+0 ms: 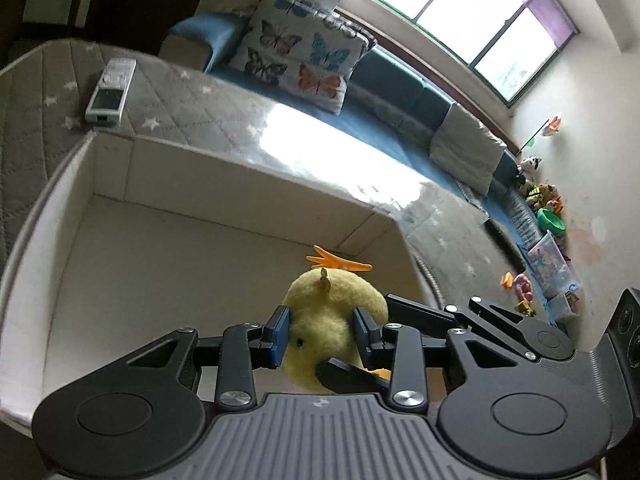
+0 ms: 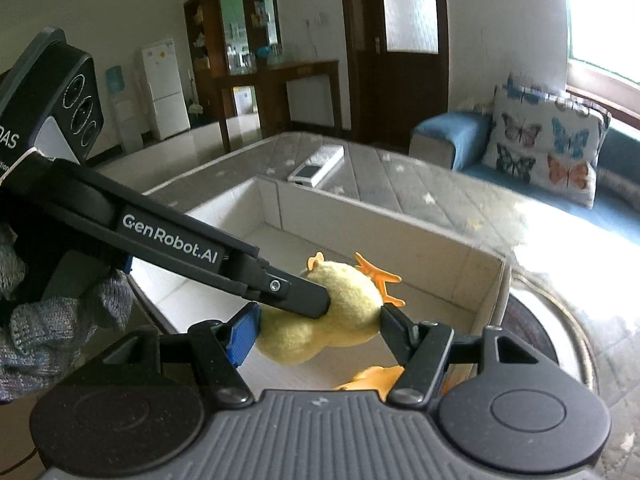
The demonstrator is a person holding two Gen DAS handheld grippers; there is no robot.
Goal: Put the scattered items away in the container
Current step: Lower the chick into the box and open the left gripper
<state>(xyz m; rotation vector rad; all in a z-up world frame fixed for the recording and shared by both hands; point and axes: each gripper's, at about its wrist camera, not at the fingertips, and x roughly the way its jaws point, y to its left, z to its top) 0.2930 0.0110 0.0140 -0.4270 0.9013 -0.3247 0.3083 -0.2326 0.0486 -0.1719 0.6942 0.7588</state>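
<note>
Here both the left tool (image 1: 320,330) and right tool (image 2: 316,330) pinch the yellow plush duck (image 1: 332,320) above the white box (image 1: 168,184), its beak half hidden behind the linkages.

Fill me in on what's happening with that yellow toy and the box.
A person holds the yellow plush duck with both tools at once: the left gripper and the right gripper each have their fingers closed on it. The duck hangs over the open white box, not yet released. A remote lies on the grey quilted surface behind.
</note>
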